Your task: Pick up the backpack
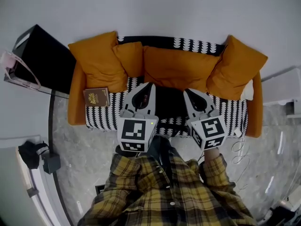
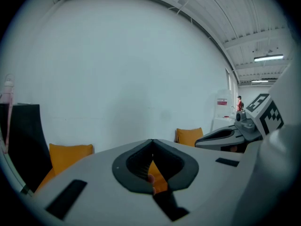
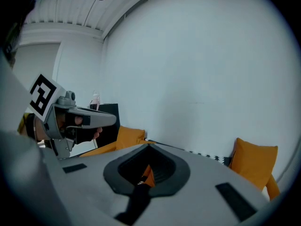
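The backpack is a black mass on the middle of the sofa seat, reaching toward the front edge, and it lies between the two grippers. Its long axis seems to run from the backrest to the front edge, though so little of it shows that I cannot tell which end is the top or which face is up. The gripper bodies and their marker cubes cover both its sides, and the person's plaid shirt cuts off its near end.

There is one backpack, one brown book at the seat's left end, and one black-and-white throw over the seat and backrest. Four orange cushions stand along the back: one in the left corner, a smaller one beside it, a wide one at the centre, and one in the right corner.

The left gripper and the right gripper both point toward the backrest above the seat. In each gripper view the jaws are pressed together at the tips with nothing gripped; only orange fabric shows through the gap behind them.
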A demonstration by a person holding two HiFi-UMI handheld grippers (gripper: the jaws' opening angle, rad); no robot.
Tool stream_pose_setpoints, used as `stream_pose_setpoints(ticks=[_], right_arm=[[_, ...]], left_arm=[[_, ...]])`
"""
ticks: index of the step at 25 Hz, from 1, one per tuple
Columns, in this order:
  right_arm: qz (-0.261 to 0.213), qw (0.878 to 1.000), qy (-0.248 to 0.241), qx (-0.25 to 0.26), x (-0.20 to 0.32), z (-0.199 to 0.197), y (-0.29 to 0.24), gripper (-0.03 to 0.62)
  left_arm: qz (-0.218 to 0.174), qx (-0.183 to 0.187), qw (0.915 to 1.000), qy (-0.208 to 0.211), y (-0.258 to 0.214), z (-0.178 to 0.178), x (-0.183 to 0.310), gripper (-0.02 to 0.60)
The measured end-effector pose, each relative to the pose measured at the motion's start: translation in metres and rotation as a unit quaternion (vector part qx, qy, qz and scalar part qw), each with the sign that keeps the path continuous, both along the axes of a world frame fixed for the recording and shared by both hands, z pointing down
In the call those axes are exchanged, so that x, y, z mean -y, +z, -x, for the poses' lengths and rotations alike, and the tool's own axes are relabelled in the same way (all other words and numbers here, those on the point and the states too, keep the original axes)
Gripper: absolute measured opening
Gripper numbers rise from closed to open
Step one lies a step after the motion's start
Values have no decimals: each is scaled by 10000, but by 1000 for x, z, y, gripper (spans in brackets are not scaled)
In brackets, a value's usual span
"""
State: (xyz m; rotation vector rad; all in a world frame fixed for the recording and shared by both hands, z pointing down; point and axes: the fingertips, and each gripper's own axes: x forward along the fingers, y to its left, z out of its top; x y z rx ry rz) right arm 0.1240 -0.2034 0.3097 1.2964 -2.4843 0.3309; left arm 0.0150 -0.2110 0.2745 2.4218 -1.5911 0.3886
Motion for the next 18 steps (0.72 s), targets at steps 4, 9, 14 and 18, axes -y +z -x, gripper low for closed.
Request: stream_pose_setpoints(ticks=[4, 9, 14, 18], right_arm=[[66, 10000, -29, -63, 2, 7, 8, 15], [111, 9999, 4, -130, 3, 11, 15, 15], [210, 9996, 58, -169, 5, 13, 28, 15], [347, 9990, 12, -286, 5, 16, 46, 15]], left_arm=[[86, -32, 10000, 16, 10, 6, 3, 18], [149, -77, 9999, 14, 16, 13, 2, 18], [268, -145, 9995, 79, 27, 14, 5, 18], [395, -88, 9991, 103, 44, 16, 5, 18]])
